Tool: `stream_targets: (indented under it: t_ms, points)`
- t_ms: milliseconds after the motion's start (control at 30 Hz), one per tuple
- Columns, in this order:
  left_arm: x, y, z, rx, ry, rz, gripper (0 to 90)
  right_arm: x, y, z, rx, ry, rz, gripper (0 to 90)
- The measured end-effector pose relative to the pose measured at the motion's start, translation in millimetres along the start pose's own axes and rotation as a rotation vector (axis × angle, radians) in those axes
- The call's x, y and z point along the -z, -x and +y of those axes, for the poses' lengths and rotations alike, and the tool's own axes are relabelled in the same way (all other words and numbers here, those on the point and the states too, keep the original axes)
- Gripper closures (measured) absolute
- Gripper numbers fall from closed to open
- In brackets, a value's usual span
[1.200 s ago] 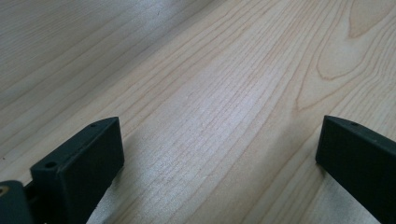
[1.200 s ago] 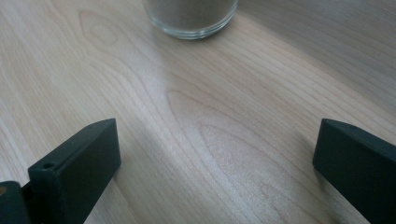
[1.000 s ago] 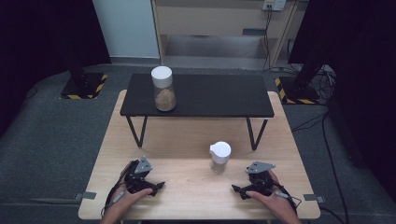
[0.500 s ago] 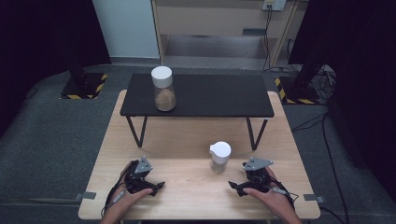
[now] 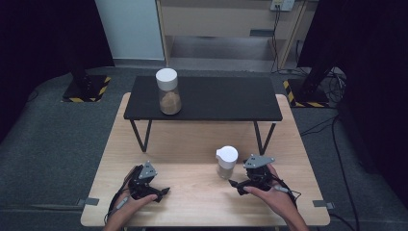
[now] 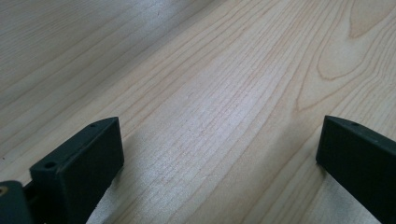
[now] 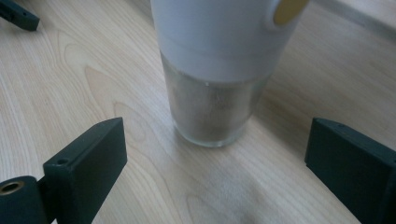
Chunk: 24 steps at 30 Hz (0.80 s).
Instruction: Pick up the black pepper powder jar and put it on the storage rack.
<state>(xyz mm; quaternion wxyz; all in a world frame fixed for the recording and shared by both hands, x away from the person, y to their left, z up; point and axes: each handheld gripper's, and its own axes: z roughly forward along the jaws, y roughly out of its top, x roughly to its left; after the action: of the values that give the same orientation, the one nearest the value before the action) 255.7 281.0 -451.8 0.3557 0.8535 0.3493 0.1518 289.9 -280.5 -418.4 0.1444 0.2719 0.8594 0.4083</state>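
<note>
The desk (image 5: 192, 159) carries a black shelf (image 5: 216, 98) along its far edge, and on the left part of that shelf a white-lidded jar (image 5: 168, 91) with brown contents is seen standing upright.

Since a second ago, the right gripper (image 5: 236, 186) has been brought leftward and slightly up from the near right corner toward the small glass jar (image 5: 226, 162), which stands upright on the desk right of centre, in front of the shelf's right leg. Its jaws have just been closing a little, yet they are held spread wide. In the right gripper view, the small glass jar (image 7: 215, 74) is seen just ahead of the jaws, not between them and untouched. This is judged to be the approach phase of a grasp; no grip has been made.

The right hand (image 5: 272, 195) is held low, the gripper pointed level across the desk toward the jar's lower glass body.

The left gripper (image 5: 161, 193) is rested near the near left corner, jaws spread, with bare wood between them.
</note>
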Motion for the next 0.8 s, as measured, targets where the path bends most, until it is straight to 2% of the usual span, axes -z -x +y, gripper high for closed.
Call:
stream_targets:
  t_ms: [400, 533, 800]
  points:
    - [0.0, 0.0, 0.0, 0.0, 0.0, 0.0, 0.0, -8.6, 3.0, 11.8, -0.001, 0.005, -0.003, 6.4]
    - [0.0, 0.0, 0.0, 0.0, 0.0, 0.0, 0.0, -11.2, 7.3, 12.6, -0.018, 0.016, 0.003, 6.6]
    - [0.0, 0.0, 0.0, 0.0, 0.0, 0.0, 0.0, -19.3, 9.1, 21.4, -0.014, 0.019, 0.018, 8.7]
